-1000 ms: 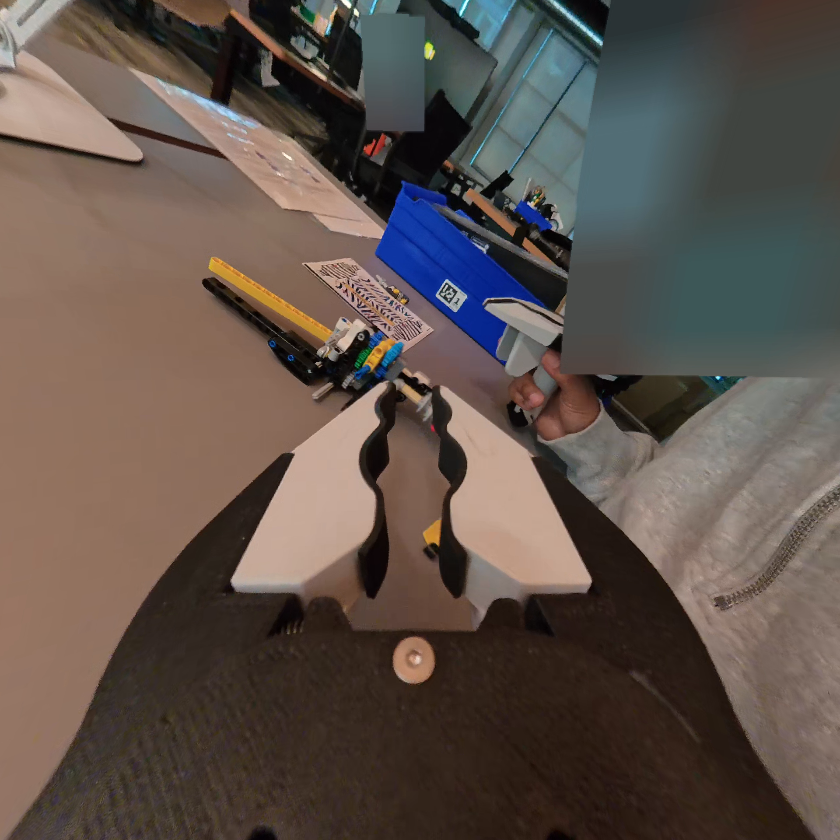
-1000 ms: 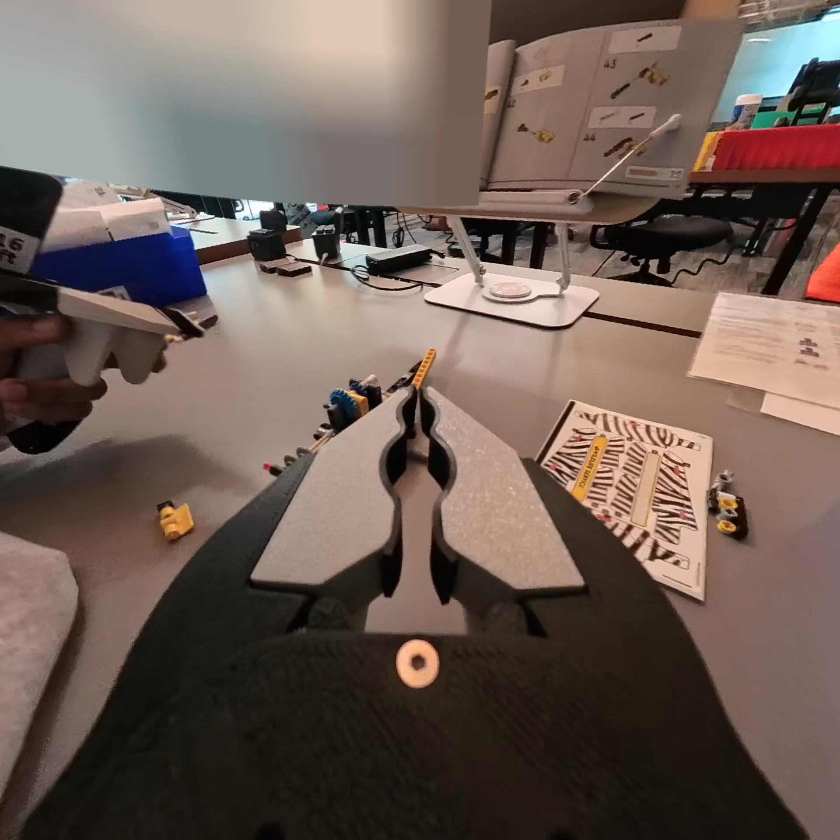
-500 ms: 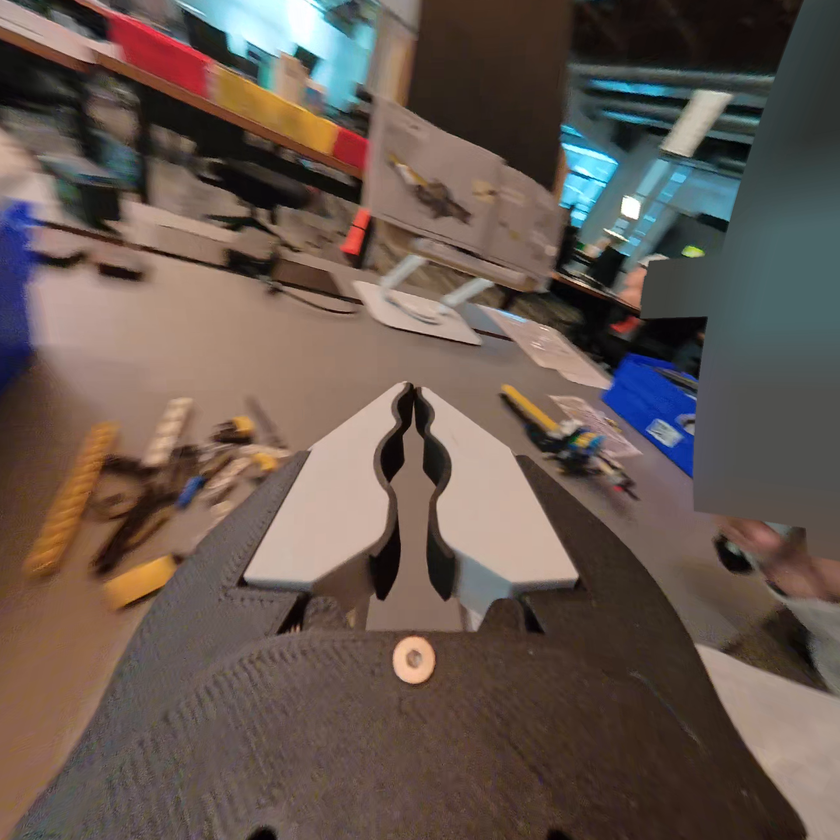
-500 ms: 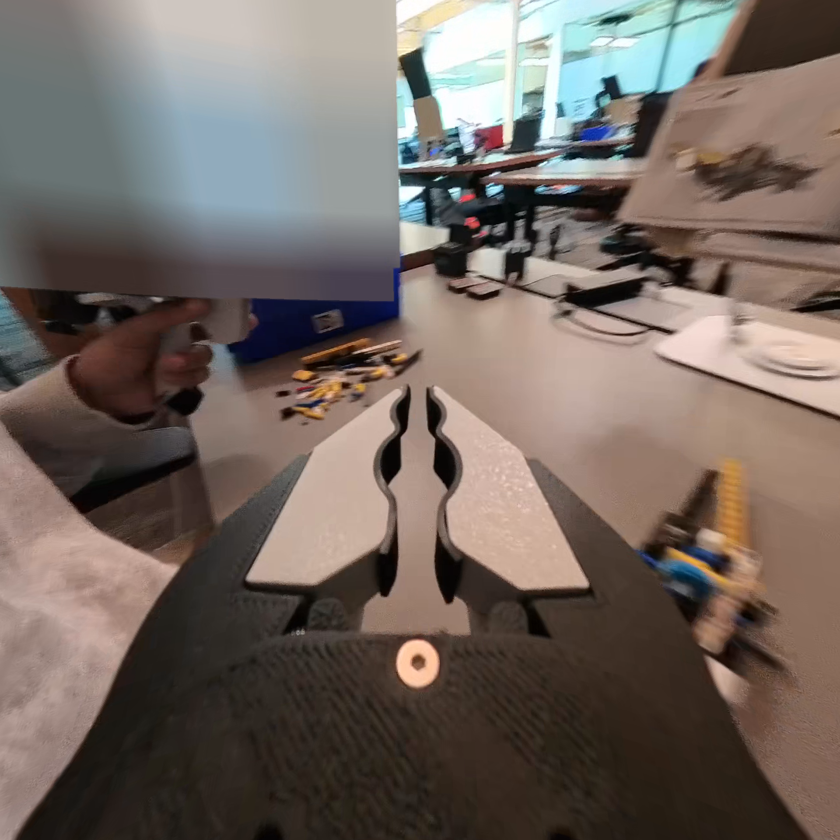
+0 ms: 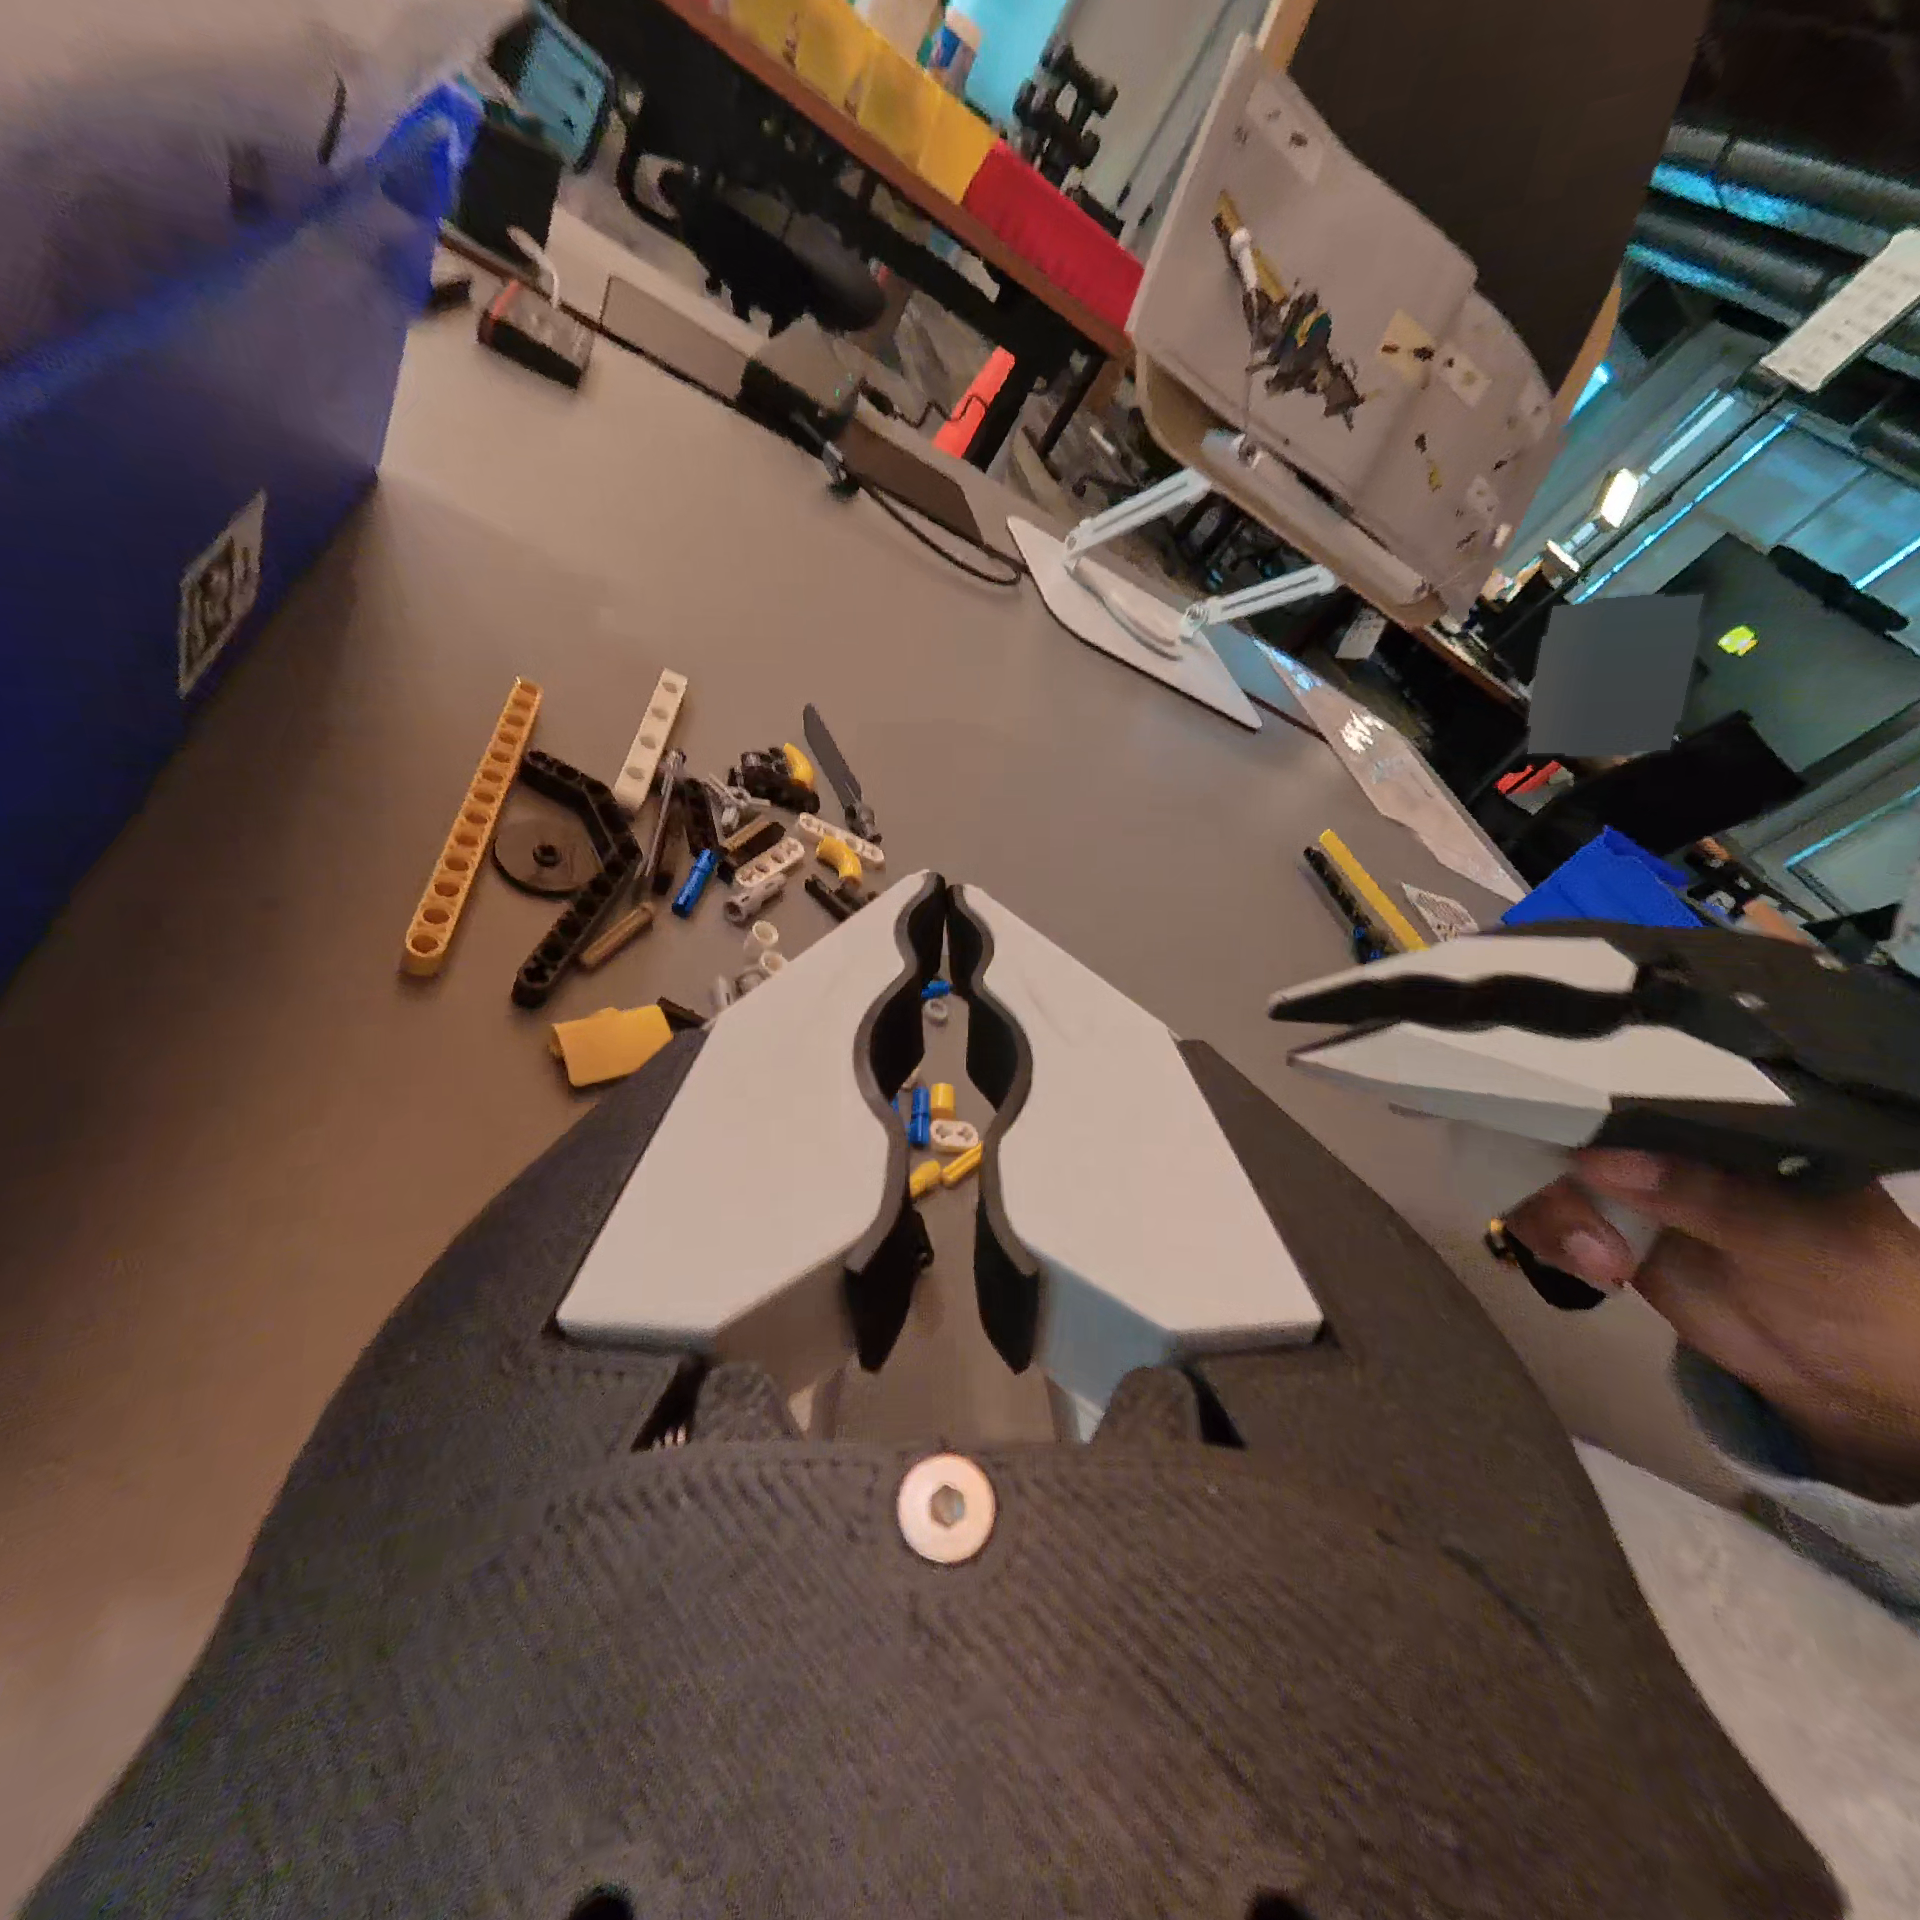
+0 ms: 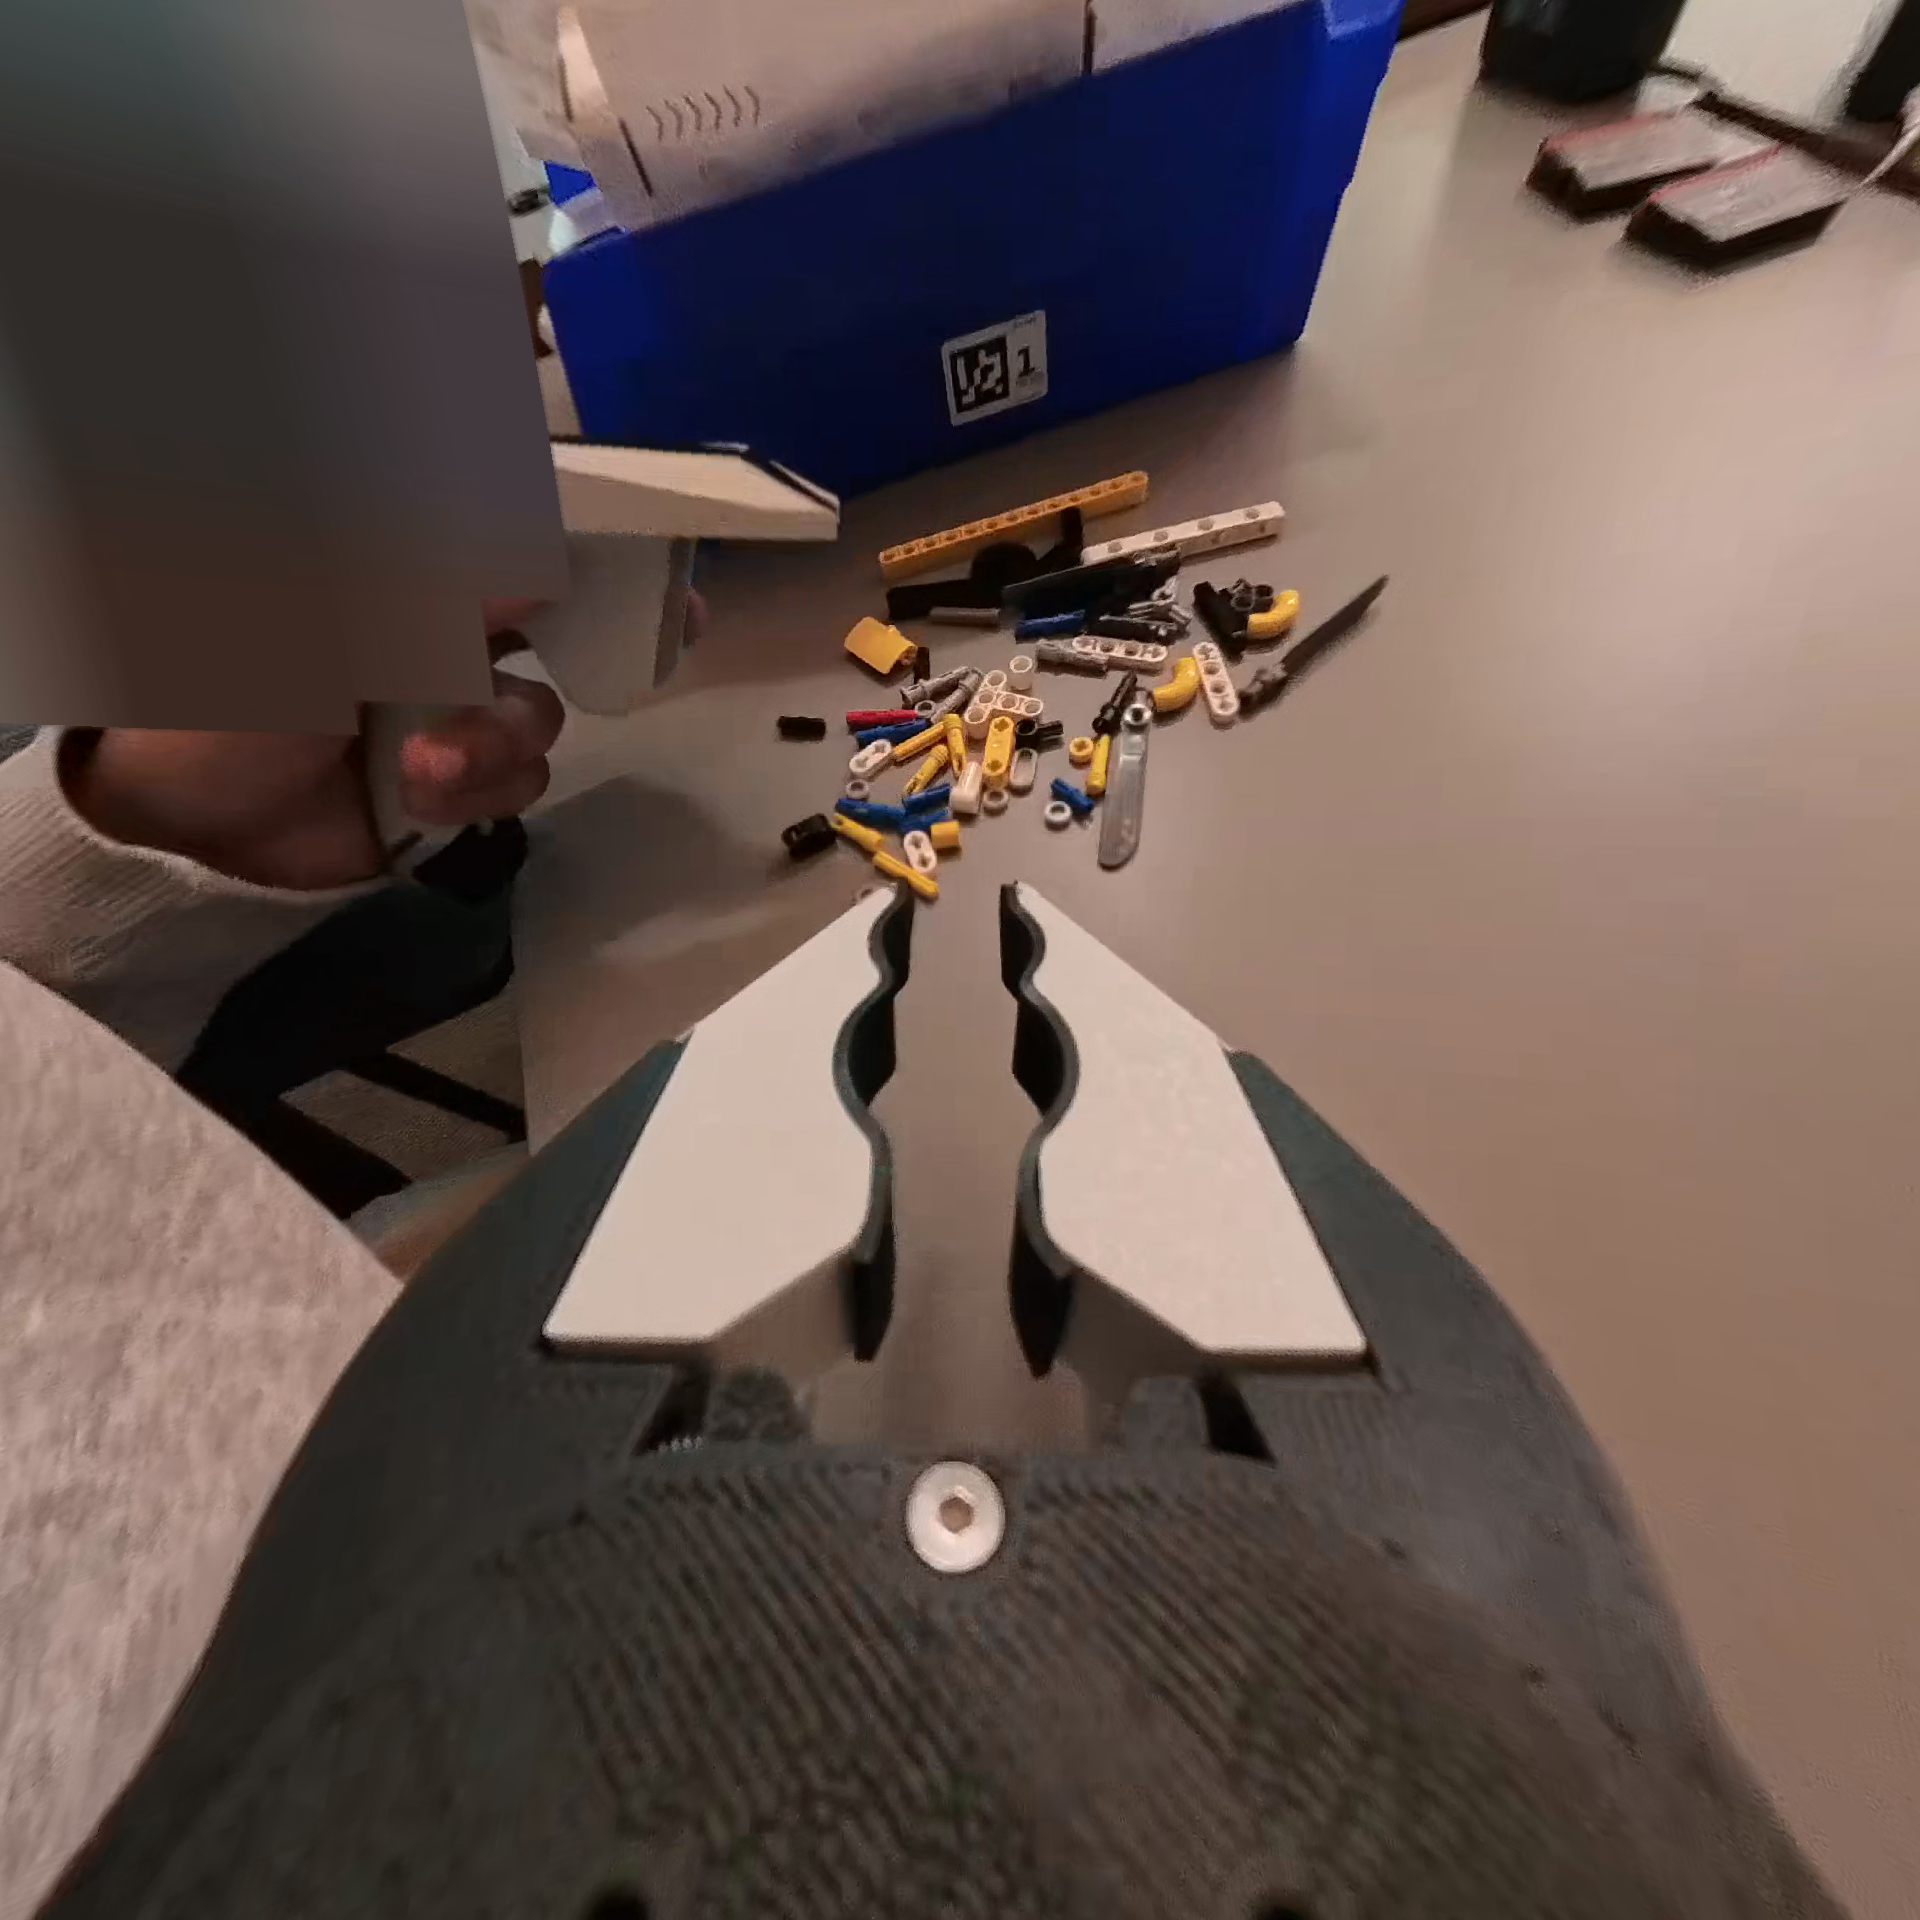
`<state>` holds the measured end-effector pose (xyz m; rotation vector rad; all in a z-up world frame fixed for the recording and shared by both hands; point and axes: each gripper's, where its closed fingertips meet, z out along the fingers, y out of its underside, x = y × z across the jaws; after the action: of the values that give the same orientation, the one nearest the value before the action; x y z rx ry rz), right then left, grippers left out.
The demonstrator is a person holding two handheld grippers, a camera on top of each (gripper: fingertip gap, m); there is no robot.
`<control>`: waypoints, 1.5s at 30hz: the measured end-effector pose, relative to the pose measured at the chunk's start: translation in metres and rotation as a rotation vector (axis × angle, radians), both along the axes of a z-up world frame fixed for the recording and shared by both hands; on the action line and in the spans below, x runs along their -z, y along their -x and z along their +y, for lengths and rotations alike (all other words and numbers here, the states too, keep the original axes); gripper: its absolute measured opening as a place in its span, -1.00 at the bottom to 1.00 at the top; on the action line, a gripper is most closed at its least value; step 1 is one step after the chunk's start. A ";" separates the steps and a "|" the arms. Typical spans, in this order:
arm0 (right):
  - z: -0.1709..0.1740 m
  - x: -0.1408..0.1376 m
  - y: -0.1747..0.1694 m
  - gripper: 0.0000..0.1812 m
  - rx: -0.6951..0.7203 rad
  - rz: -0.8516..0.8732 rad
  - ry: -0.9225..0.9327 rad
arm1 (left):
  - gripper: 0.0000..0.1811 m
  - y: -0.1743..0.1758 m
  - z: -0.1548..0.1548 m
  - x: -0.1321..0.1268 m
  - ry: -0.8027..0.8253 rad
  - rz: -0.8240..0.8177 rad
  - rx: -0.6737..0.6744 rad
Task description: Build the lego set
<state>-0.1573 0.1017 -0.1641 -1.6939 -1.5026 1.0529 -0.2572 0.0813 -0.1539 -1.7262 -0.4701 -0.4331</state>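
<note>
bare table point(image 6: 1558, 935) right of loose pieces point(image 6: 1039, 707)

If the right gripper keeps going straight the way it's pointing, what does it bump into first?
Most likely the right gripper, its jaws open and empty, would first meet the near edge of the loose Lego pieces, about where a small yellow pin lies. Its height above the table is unclear, so it might pass over.

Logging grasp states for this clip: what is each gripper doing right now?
Left gripper: closed, tips together, holding nothing, above the loose lego pieces.
Right gripper: open, empty, short of the pile.
</note>
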 end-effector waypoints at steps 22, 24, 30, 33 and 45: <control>0.035 0.068 0.104 -0.92 -0.026 -0.304 -0.133 | -1.00 0.010 -0.002 0.003 -0.016 -0.034 0.003; 0.036 0.064 0.104 -0.92 -0.022 -0.291 -0.145 | -1.00 0.010 -0.002 0.002 -0.016 -0.025 0.005; 0.048 0.063 0.101 -0.91 0.001 -0.307 -0.178 | -1.00 0.012 -0.002 0.004 -0.031 -0.097 0.011; 0.046 0.069 0.101 -0.91 -0.008 -0.317 -0.161 | -1.00 0.011 -0.002 0.004 -0.026 -0.086 0.014; 0.031 0.010 0.081 -0.94 -0.033 -0.118 -0.131 | -1.00 -0.003 0.000 -0.003 -0.039 -0.017 0.070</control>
<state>-0.2388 0.1328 -0.1743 -1.6688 -1.6423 0.8641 -0.2545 0.0809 -0.1512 -1.7057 -0.4116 -0.5041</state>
